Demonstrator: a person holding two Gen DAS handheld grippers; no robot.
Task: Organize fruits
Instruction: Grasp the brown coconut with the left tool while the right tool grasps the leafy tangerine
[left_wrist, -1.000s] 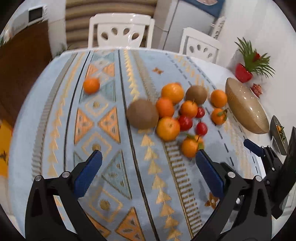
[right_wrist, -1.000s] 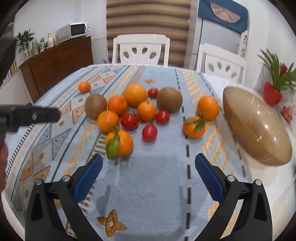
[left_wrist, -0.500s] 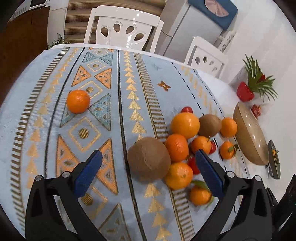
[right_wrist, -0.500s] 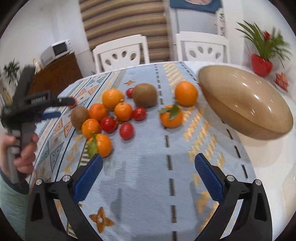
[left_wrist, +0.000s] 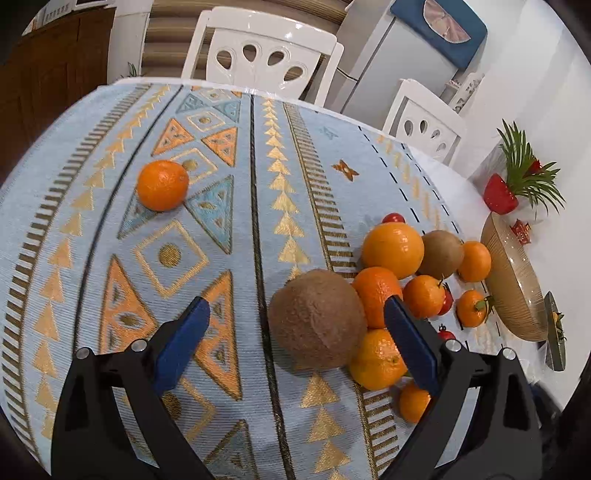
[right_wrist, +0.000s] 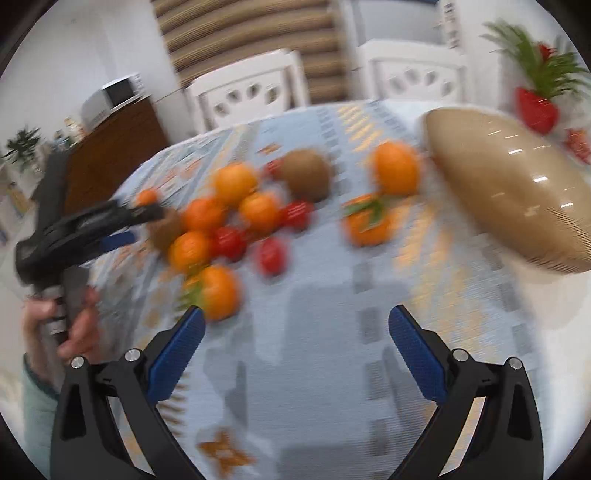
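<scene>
A cluster of oranges, kiwis and red tomatoes lies on the patterned tablecloth. My left gripper (left_wrist: 295, 325) is open, and a large brown kiwi (left_wrist: 316, 319) sits between its fingers, untouched. An orange (left_wrist: 376, 360) lies against the kiwi by the right finger. A lone orange (left_wrist: 162, 185) lies far left. My right gripper (right_wrist: 295, 332) is open and empty above bare cloth, with a leafy orange (right_wrist: 218, 291) by its left finger. The tan bowl (right_wrist: 509, 188) stands at the right. The left gripper also shows in the right wrist view (right_wrist: 147, 225), at the second kiwi.
White chairs (left_wrist: 258, 59) stand behind the table. A red pot with a green plant (left_wrist: 509, 188) stands at the right, by the tan bowl (left_wrist: 513, 280). A dark wooden cabinet (right_wrist: 114, 147) with a microwave is at the left. The right wrist view is blurred.
My left gripper has moved forward and down to straddle the large kiwi. My right gripper has swung, tilting its view, and closed in slightly on the fruit cluster.
</scene>
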